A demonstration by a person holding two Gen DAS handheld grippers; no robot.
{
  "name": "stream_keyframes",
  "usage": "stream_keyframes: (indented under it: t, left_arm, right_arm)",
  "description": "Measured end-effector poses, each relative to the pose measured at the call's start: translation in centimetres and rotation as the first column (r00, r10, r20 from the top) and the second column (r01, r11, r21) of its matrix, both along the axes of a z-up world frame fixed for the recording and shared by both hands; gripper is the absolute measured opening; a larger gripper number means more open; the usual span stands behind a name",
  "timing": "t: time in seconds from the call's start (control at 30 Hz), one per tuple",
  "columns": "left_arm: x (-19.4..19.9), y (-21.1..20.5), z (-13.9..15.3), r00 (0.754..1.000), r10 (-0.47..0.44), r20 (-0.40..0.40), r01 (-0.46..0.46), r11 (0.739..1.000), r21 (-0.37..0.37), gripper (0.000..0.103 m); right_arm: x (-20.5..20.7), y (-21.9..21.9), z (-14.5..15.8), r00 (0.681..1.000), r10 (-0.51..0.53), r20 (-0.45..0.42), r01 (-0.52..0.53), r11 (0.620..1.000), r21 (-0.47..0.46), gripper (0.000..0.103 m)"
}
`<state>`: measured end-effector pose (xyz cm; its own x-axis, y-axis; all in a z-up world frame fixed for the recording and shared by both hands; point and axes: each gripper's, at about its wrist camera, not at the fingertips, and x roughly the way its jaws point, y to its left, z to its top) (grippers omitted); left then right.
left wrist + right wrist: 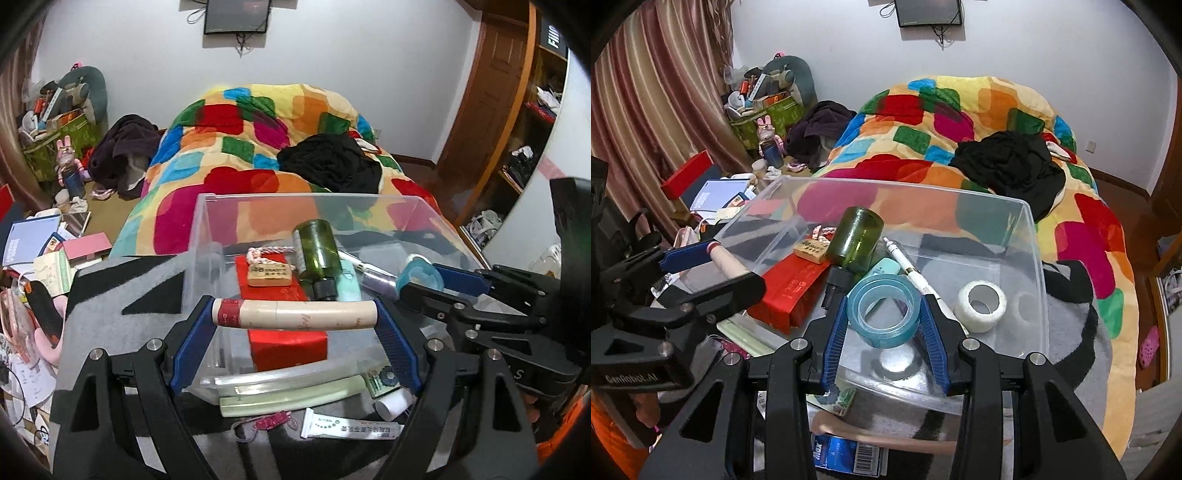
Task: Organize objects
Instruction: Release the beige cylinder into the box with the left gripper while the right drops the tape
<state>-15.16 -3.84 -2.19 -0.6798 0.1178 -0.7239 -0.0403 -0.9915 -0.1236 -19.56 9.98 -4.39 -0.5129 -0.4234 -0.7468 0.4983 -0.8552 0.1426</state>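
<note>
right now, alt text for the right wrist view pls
The right gripper holds a blue tape roll over a clear plastic bin containing a green bottle, red box and white tape roll.

Your left claw (295, 314) clamps a cream tube (295, 314) with a red end, lying crosswise above the clear bin (207, 229). Your right claw (886, 314) grips a blue tape roll (884, 310), tilted, over the bin's near edge.

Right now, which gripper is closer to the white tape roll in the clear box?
Right. The right gripper, holding the blue tape roll, hovers just beside the white tape roll. The left gripper, clamping a beige tube, is beyond the box's opposite side.
</note>
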Motion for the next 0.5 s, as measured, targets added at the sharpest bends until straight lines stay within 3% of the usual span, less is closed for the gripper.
stream_keyframes:
  t: [0.13, 0.33, 0.5]
  left_arm:
    - [0.3, 0.4, 0.1, 1.0, -0.021, 0.003, 0.021, 1.0, 0.002, 0.084]
    - [1.4, 0.7, 0.9, 0.999, -0.032, -0.015, 0.032, 0.999, -0.004, 0.085]
    - [3.4, 0.5, 1.8, 0.998, -0.035, -0.046, 0.034, 0.999, -0.02, 0.093]
  right_arm:
    - [0.4, -0.3, 0.3, 1.0, 0.011, -0.011, -0.011, 1.0, 0.016, 0.038]
    - [1.7, -0.1, 1.3, 0.998, 0.023, -0.054, -0.021, 1.0, 0.023, 0.047]
    - [3.0, 0.8, 2.3, 0.996, 0.032, -0.085, -0.03, 0.999, 0.014, 0.054]
